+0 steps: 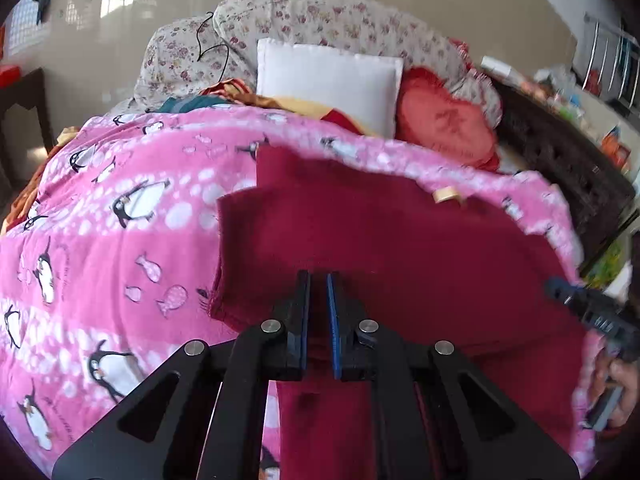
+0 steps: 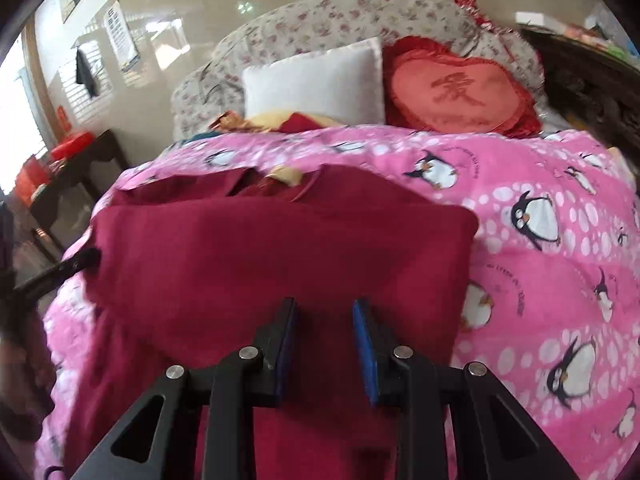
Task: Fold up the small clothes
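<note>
Maroon fleece garment [image 1: 400,248]: lies partly folded on the pink penguin-print blanket [image 1: 100,240] near the bed's foot edge.
Left tongs [image 1: 318,280]: nearly closed, seemingly pinching a fabric fold.
Right tongs [image 2: 323,308]: released, hovering above.
Risk: one-sided pull could skew the fold.
Look: soft, thick, slightly rumpled.

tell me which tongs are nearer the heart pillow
Right, as far as I can tell. The heart pillow sits ahead-right of the right tongs; the left tongs work further left.
</note>
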Demonstrator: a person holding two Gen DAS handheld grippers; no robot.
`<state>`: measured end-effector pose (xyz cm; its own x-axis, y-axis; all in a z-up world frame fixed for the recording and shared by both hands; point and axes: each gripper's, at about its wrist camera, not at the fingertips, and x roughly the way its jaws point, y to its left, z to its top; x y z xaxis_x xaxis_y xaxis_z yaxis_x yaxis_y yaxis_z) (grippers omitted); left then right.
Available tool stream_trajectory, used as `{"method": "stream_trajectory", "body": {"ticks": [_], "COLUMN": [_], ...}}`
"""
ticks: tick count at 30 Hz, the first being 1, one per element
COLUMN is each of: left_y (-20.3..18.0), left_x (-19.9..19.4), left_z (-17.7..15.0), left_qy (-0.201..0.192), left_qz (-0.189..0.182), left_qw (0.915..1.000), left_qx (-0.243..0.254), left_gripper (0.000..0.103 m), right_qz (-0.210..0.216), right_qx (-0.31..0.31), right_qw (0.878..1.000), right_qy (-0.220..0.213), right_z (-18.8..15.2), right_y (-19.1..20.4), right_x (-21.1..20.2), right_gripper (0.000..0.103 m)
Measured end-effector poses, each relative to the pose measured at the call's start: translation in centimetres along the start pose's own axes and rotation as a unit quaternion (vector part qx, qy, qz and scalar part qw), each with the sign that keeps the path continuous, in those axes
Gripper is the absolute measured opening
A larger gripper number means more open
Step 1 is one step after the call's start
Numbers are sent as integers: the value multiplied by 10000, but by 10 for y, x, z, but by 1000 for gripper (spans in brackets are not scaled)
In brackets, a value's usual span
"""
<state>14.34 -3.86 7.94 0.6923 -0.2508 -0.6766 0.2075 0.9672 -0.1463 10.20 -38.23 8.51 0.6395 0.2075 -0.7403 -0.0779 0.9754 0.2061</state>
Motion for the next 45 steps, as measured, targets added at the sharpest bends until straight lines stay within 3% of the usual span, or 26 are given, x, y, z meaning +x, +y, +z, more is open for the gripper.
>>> {"method": "stream_trajectory", "body": {"ticks": [3,8,10,11,12,15,16,19,21,27,32,35,38,40,43,45], "left_y": [-2,13,15,14,12,13,15,19,19,31,43,44,34,29,19,16], "left_x": [2,-28,-39,-37,-31,-3,-5,-35,-63,-122,-142,-152,-156,-152,-150,-148], "left_z": [-4,-13,-28,-38,-46,-69,-73,-82,-92,-145,-191,-206,-212,-214,-215,-215], "left_qy": [-216,81,60,144,272,990,1005,994,954,1254,1656,1722,1708,1761,1600,1542], "left_qz": [28,-412,-582,-601,-544,-386,-437,-666,-740,-993,-967,-1030,-1314,-1465,-1496,-1576], "left_qw": [9994,9991,9982,9980,9981,9941,9934,9919,9921,9861,9799,9771,9731,9687,9709,9693], "left_qx": [278,-58,-97,-92,-62,-234,-346,-421,-337,-441,-554,-711,-809,-959,-963,-1088], "left_gripper": [8,7,16,34,43,42,42,42,44,49,49,49,62,63,72,74], "right_qz": [-6,112,176,166,109,-93,-82,310,398,1042,1388,1533,1849,2155,2358,2484], "right_qx": [253,-6,114,128,95,30,104,2,-1,397,542,626,818,943,1087,1203], "right_qw": [9997,9999,9997,9997,9999,9999,9999,9994,9989,9883,9814,9791,9726,9644,9595,9567], "right_qy": [22,-59,93,124,93,58,81,162,252,1040,1209,1178,1150,1204,1097,928], "right_z": [4,-23,-46,-53,-57,-58,-57,-73,-93,-183,-240,-259,-270,-274,-279,-280], "right_y": [-13,-5,-10,-13,-14,-11,-6,7,11,7,14,15,16,17,22,22], "right_x": [-4,-59,-66,-64,-63,-62,-73,-104,-118,-145,-174,-185,-191,-186,-176,-174], "right_gripper": [25,27,27,27,27,27,27,32,49,49,51,53,54,55,55,55]}}
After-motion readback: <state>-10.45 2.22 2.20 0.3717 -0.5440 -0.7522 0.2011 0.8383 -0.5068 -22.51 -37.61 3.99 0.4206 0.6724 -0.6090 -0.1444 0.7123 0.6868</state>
